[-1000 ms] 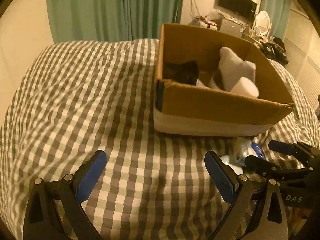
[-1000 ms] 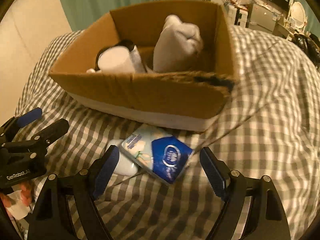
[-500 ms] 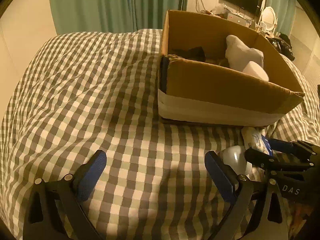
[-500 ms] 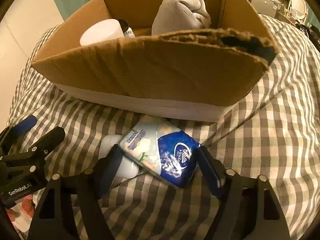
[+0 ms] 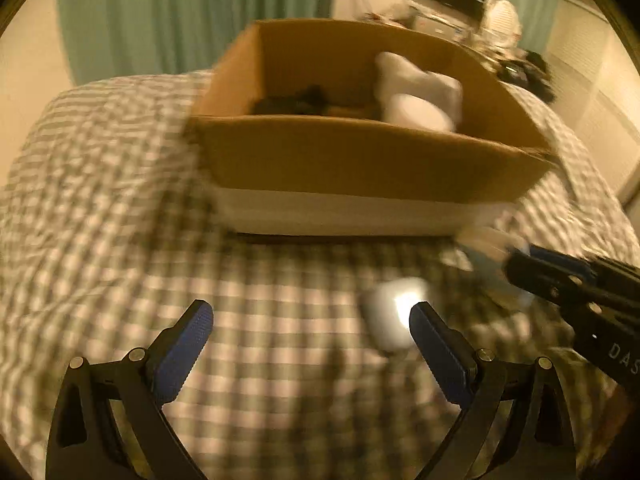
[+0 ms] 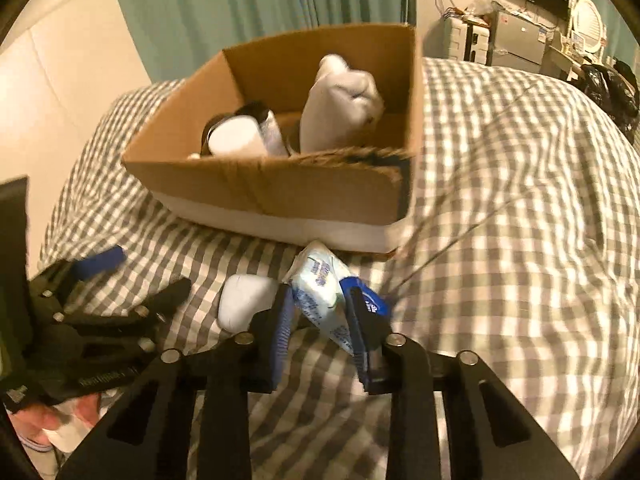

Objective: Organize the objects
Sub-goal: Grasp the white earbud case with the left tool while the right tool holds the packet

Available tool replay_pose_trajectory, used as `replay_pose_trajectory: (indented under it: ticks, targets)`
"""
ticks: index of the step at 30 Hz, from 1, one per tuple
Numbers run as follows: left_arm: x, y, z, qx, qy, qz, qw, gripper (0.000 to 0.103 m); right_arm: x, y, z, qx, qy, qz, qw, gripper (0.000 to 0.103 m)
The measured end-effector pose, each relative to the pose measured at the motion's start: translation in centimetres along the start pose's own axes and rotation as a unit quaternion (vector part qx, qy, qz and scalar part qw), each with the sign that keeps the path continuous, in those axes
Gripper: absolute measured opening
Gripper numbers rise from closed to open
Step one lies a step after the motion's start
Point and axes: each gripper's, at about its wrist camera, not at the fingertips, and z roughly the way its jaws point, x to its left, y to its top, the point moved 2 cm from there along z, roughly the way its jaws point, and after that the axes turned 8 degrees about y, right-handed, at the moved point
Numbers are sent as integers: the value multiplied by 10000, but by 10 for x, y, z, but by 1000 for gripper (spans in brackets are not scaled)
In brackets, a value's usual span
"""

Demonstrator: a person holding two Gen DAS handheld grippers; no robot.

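Note:
My right gripper (image 6: 320, 312) is shut on a blue and white tissue pack (image 6: 324, 284) and holds it just above the checked bedspread (image 6: 500, 240), in front of the cardboard box (image 6: 280, 196). A small white case (image 6: 244, 300) lies on the bed left of the pack; it also shows blurred in the left wrist view (image 5: 394, 312). My left gripper (image 5: 310, 328) is open and empty, with the case close to its right finger. The box (image 5: 360, 168) holds a grey-white sock bundle (image 6: 340, 104), a white container (image 6: 232, 140) and a dark item (image 5: 292, 102).
The bed fills both views, with green curtains (image 6: 260, 12) behind it. A dresser, a TV and clutter (image 6: 520, 36) stand at the far right. The left gripper shows in the right wrist view (image 6: 100, 300) at lower left, with the person's hand below it.
My right gripper has closed on the tissue pack and lifted it, pulling back from the box. My left gripper has swung right, toward the white case.

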Motion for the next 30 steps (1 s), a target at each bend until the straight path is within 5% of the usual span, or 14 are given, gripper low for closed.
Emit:
replay_pose_trajectory:
  ticks: [10,15,21,30]
  targets:
    - [-53,1,32,109,-53,750,9971,99,4,3,-8,-124,29,81,9999,24]
    - [-50,2,42,249,-268,676,9970,56,4,4,-9,-130,21,102,9999,24]
    - [-47,1,28,142,-177,698,9973,56,10,1,-11,-173,-34,49,9998,24]
    - [-1,12,-24,-400,293,-20,9988,56,28,-3,-38,-420,-118,-128,9990,18]
